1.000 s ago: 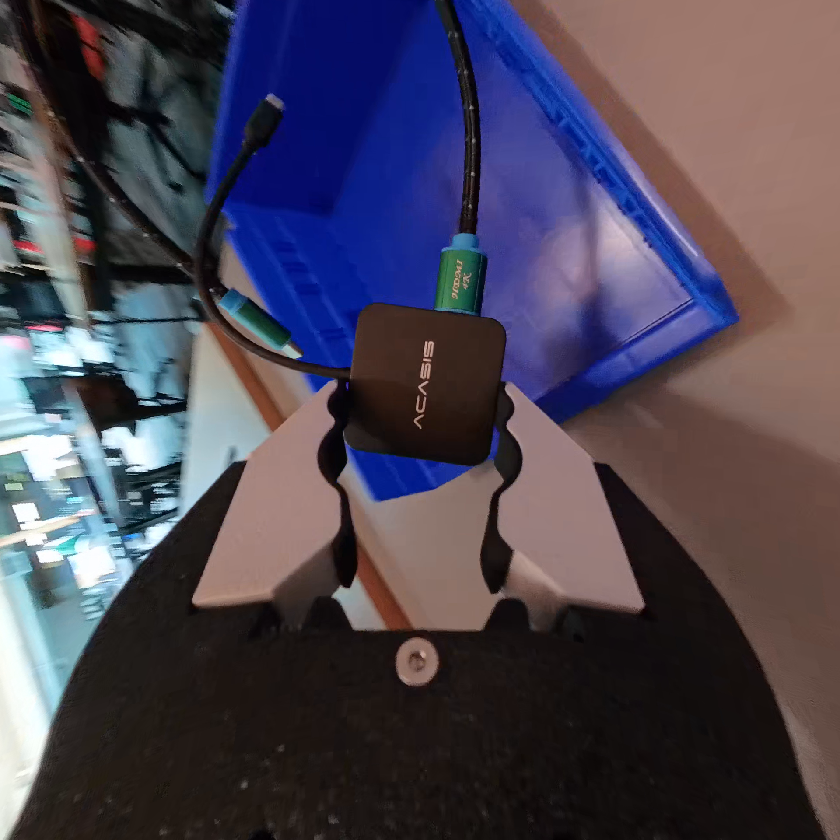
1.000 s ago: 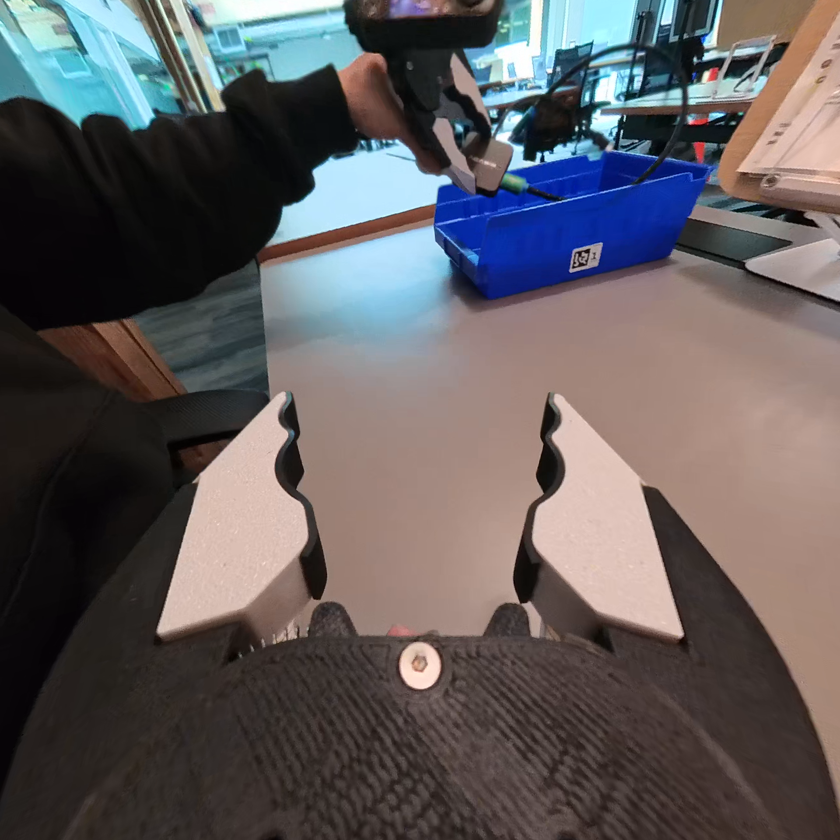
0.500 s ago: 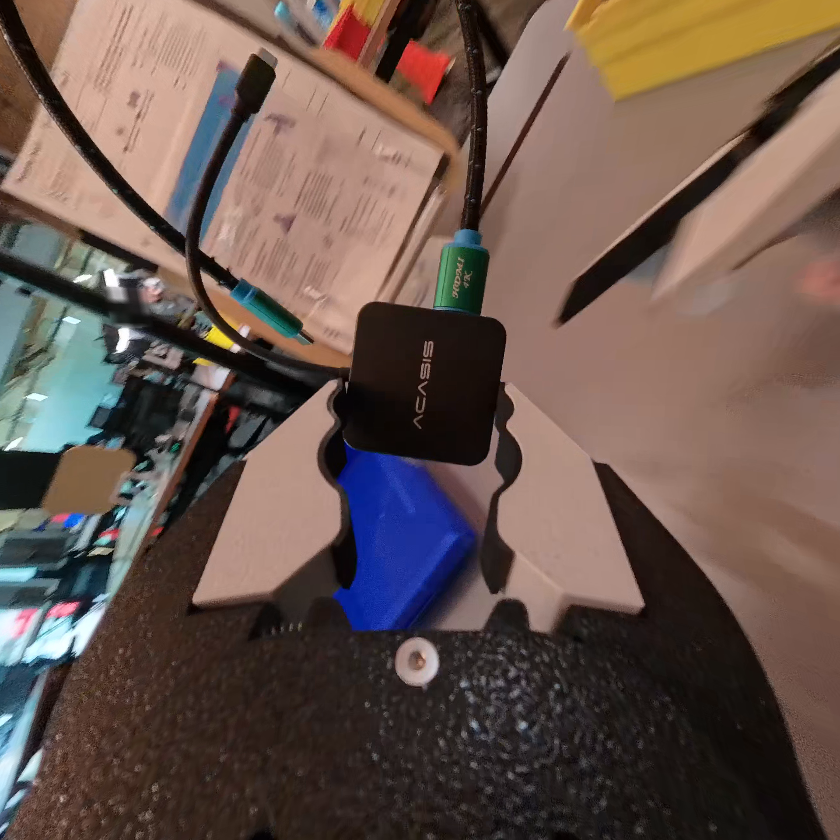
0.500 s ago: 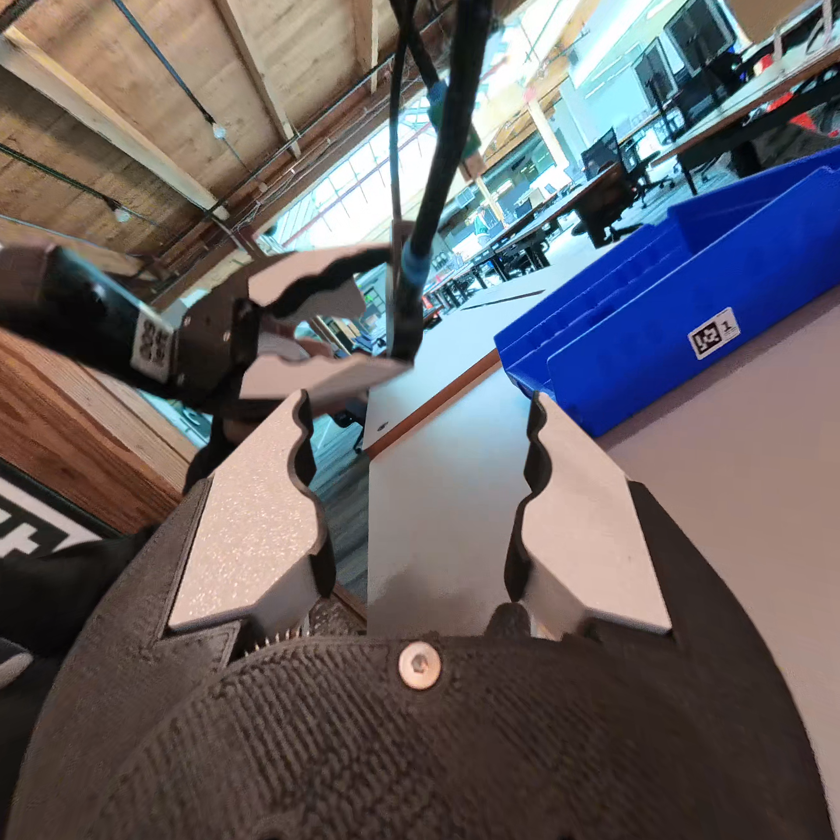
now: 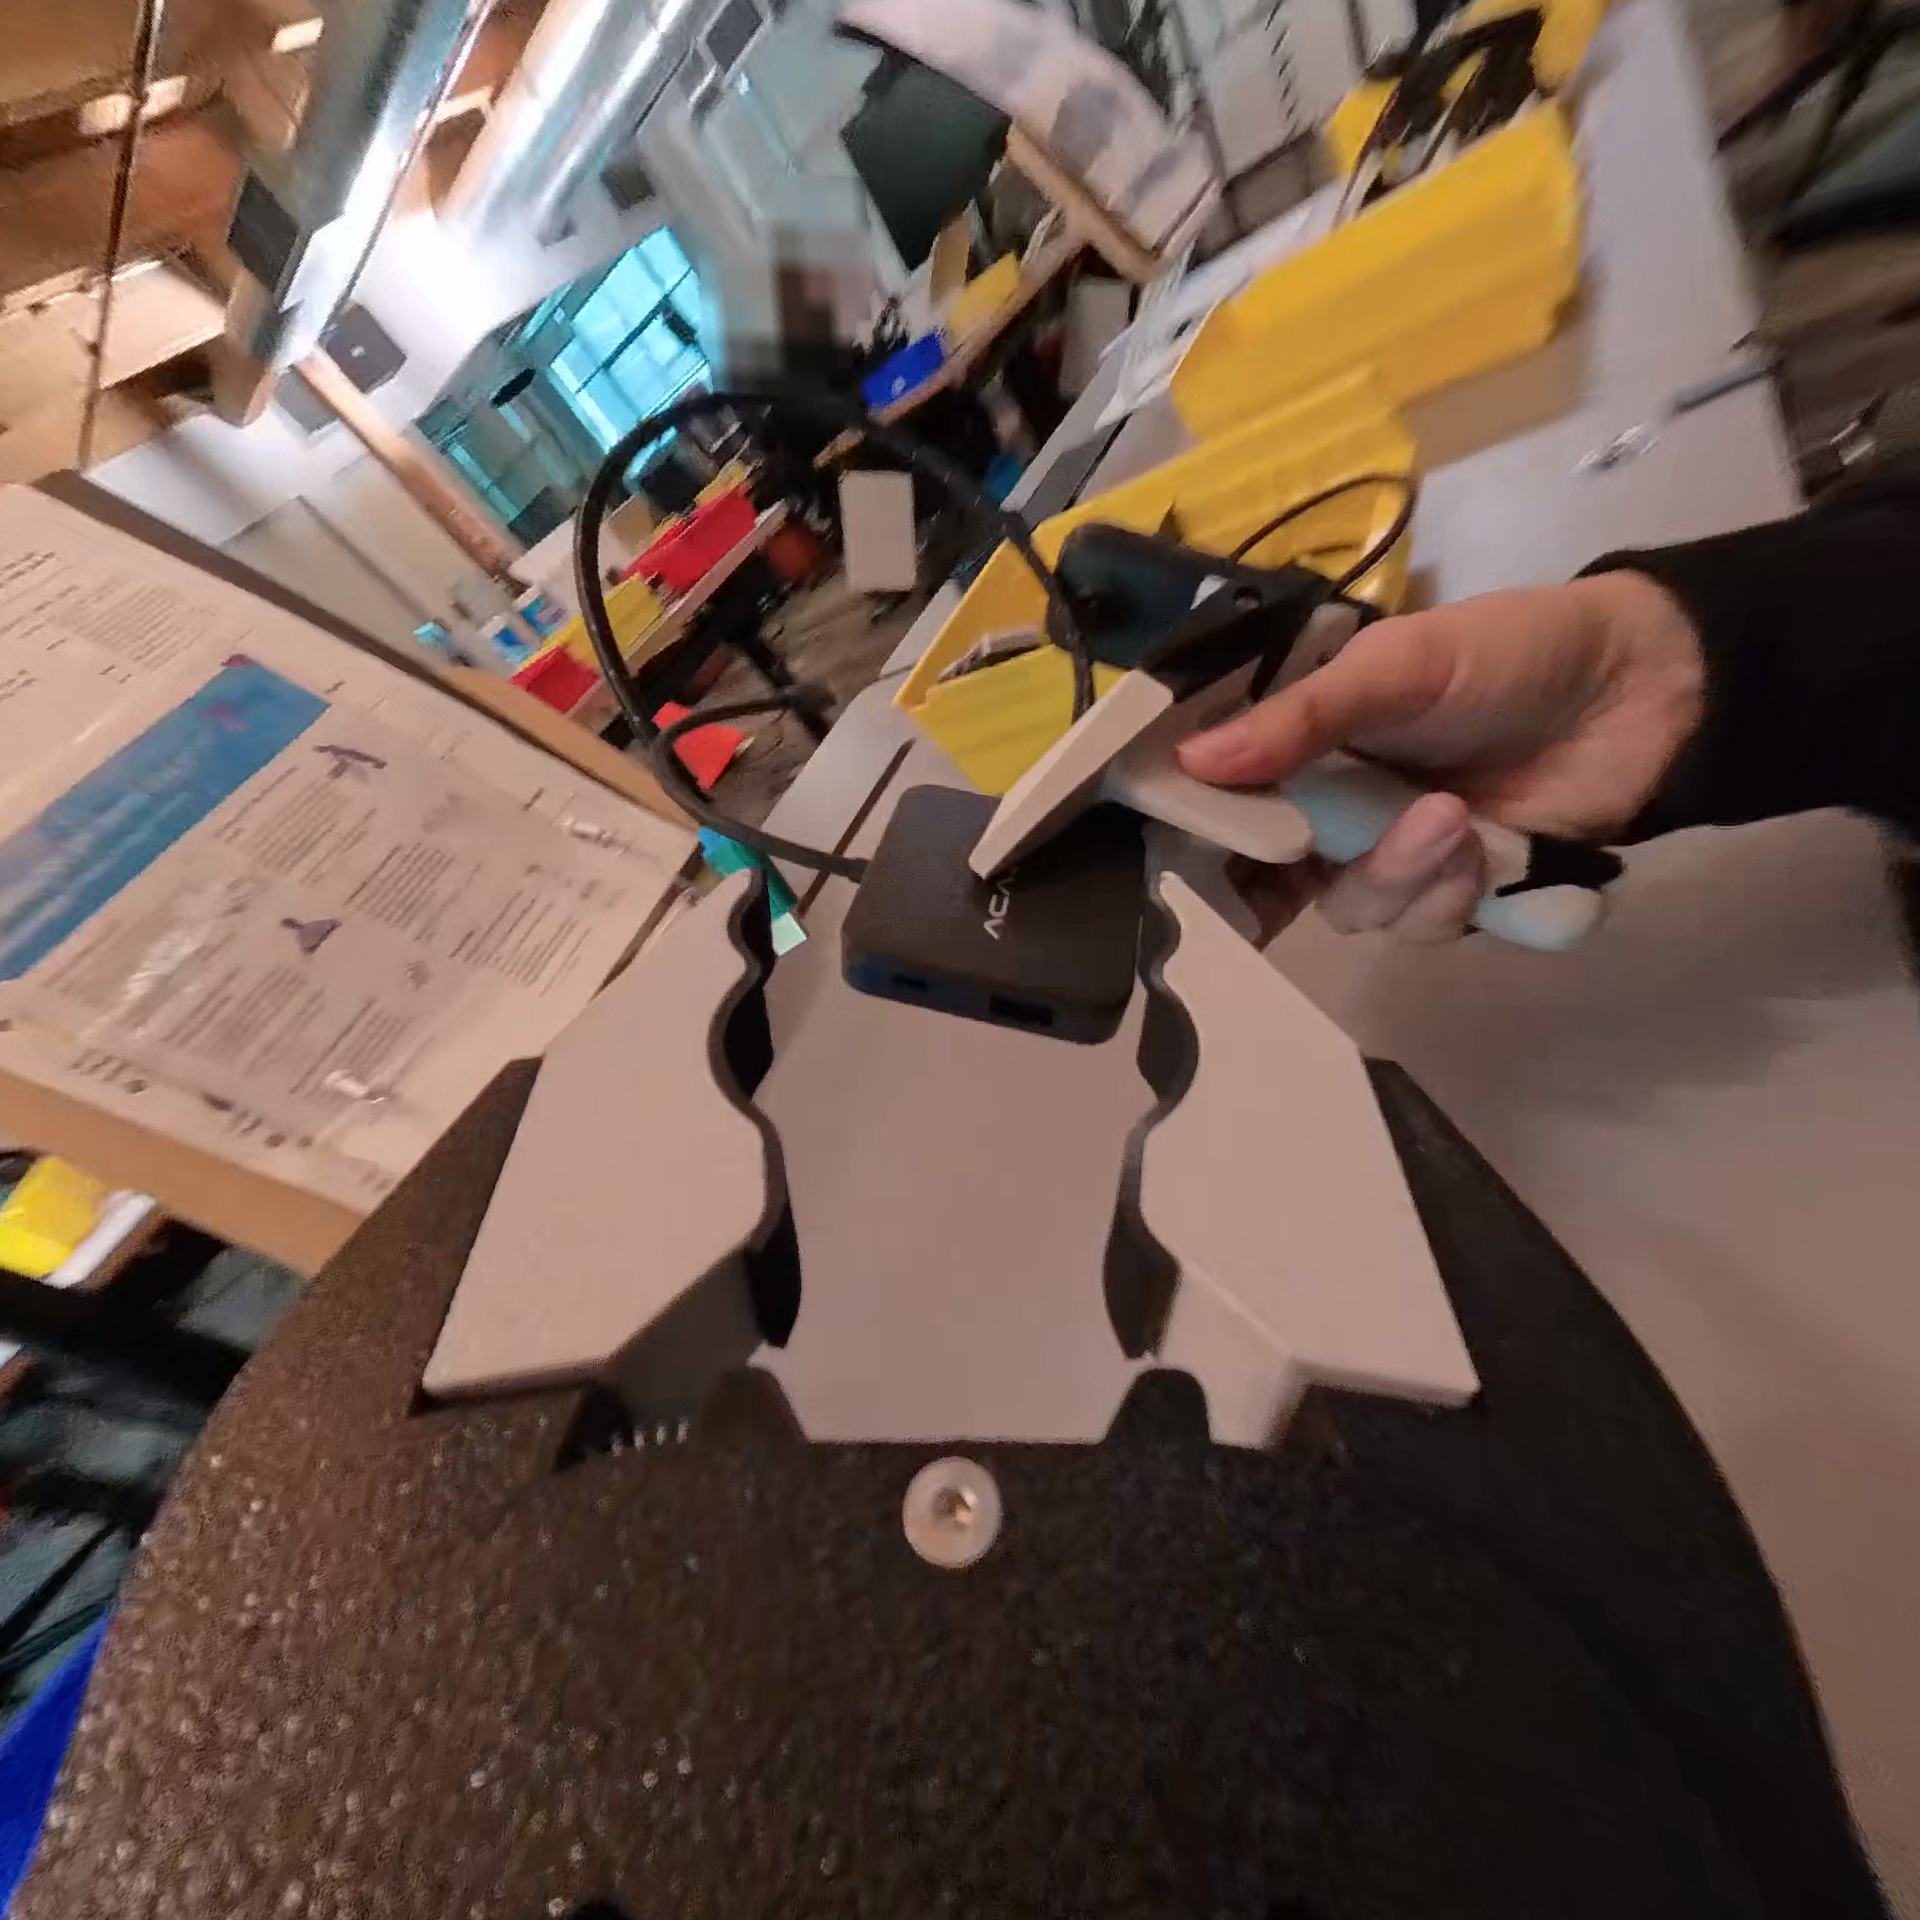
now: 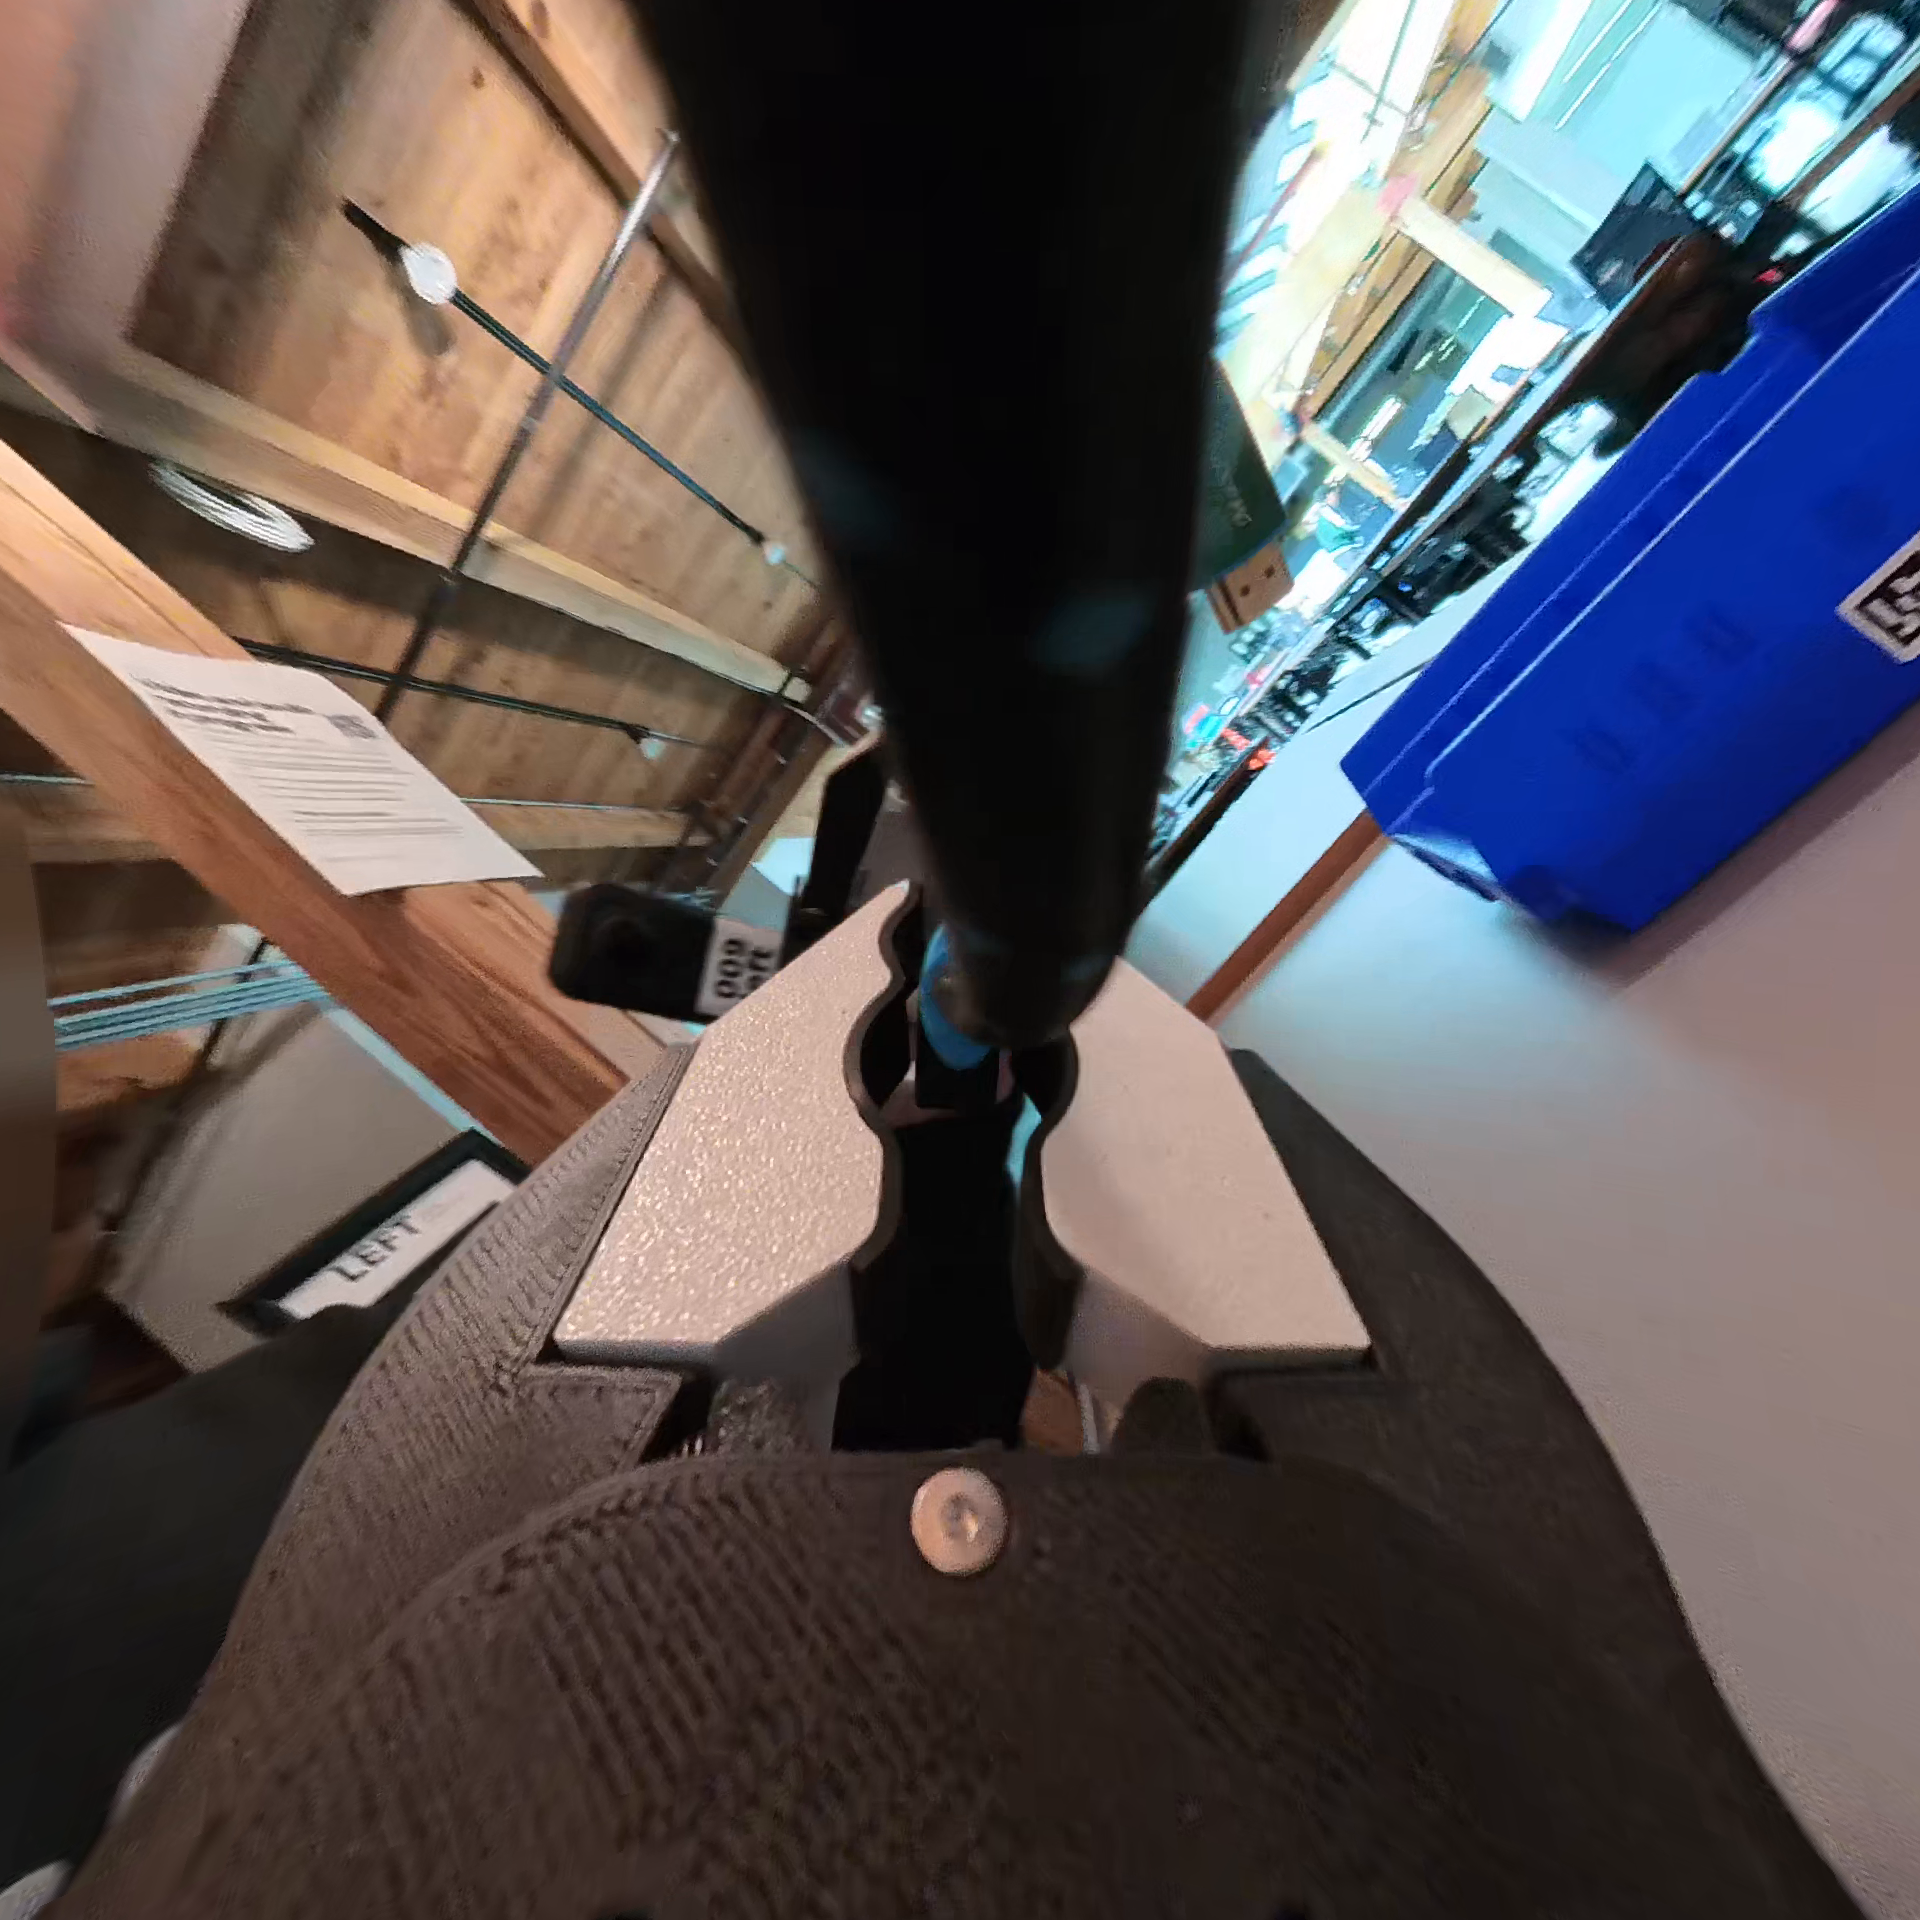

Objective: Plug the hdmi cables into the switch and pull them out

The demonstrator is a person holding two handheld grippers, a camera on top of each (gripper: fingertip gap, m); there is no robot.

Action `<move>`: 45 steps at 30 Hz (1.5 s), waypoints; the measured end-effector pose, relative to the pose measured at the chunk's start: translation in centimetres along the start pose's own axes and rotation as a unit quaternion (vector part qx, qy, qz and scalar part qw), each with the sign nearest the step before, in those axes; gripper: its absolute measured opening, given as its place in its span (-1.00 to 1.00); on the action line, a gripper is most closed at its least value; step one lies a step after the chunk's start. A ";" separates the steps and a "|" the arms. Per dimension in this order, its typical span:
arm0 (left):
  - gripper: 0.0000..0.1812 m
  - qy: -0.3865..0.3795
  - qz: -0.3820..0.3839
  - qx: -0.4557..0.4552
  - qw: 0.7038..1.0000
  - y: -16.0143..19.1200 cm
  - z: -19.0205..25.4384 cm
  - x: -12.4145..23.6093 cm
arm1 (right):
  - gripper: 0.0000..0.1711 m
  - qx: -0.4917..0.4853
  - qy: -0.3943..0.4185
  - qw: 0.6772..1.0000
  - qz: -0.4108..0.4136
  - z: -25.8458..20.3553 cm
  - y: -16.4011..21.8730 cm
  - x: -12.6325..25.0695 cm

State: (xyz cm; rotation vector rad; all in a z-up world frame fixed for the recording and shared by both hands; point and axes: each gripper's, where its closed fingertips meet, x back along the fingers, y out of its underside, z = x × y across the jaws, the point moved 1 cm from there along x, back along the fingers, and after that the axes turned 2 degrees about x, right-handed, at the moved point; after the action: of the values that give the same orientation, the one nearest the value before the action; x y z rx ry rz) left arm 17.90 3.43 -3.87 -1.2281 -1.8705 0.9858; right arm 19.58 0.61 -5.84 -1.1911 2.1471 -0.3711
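The black switch sits just beyond my left gripper's fingertips, tilted so that its front ports show. The left jaws stand apart, with a gap beside the switch on the left. A loose green HDMI plug dangles by the left finger. A black cable loops up behind. My right gripper, held in a hand, reaches in from the right with a finger lying over the switch's top. In the right wrist view the right gripper is shut on the blue-collared HDMI plug. Its black cable rises blurred toward the camera.
The grey table runs to the right. Yellow bins stand behind the switch and a board with a printed sheet to the left. A blue bin stands on the table at the right. A wooden post with a paper sheet is at the left.
The right gripper came up to the switch and closed on the plugged-in HDMI plug. The switch now sits tilted at the left gripper's tips instead of flat between them. Both views swung round.
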 end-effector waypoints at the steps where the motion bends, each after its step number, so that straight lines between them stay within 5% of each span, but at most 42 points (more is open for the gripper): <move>1: -0.24 0.015 0.013 0.008 1.000 -0.1 0.3 0.2 | -0.86 -0.010 -0.009 1.000 0.000 -0.4 0.1 0.1; 6: -0.19 0.054 0.025 -0.006 0.998 0.8 2.2 0.4 | -0.86 -0.042 -0.036 0.998 -0.018 -1.6 1.5 -0.2; 21: -0.23 0.017 0.024 -0.011 1.000 2.2 2.2 -0.4 | -0.86 -0.039 -0.010 0.998 -0.050 -1.1 3.1 -1.0; 27: -0.23 0.023 0.037 0.040 0.998 3.2 2.1 -0.8 | -0.70 0.003 0.022 0.999 -0.049 -0.3 3.0 -0.7; 30: -0.22 0.005 0.051 0.085 0.995 3.8 0.5 0.0 | -0.22 0.070 0.051 0.992 -0.088 -0.2 3.8 0.8; 32: -0.22 -0.004 0.067 0.122 0.990 4.4 -0.7 0.8 | -0.05 0.139 0.088 0.979 -0.119 -0.2 4.3 2.4; 35: -0.22 -0.008 0.068 0.149 0.986 6.0 -1.1 1.2 | -0.13 0.282 0.129 0.938 -0.154 -2.4 3.4 3.9; 40: -0.23 0.033 0.096 0.207 0.973 7.4 0.8 -0.1 | -0.24 0.473 0.148 0.829 -0.259 -5.4 1.7 3.2; 43: -0.22 0.073 0.106 0.210 0.969 7.4 2.5 -0.9 | -0.19 0.473 0.196 0.783 -0.353 -2.1 1.1 3.3; 45: -0.22 0.095 0.096 0.203 0.970 7.5 3.3 -1.2 | -0.39 0.434 0.209 0.774 -0.410 -0.4 2.0 3.4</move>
State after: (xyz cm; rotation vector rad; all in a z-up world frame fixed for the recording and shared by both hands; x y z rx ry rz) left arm 18.60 3.56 -12.13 -1.2152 -1.3355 1.2346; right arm 16.70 -1.20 -7.95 -1.4307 1.2554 -1.9163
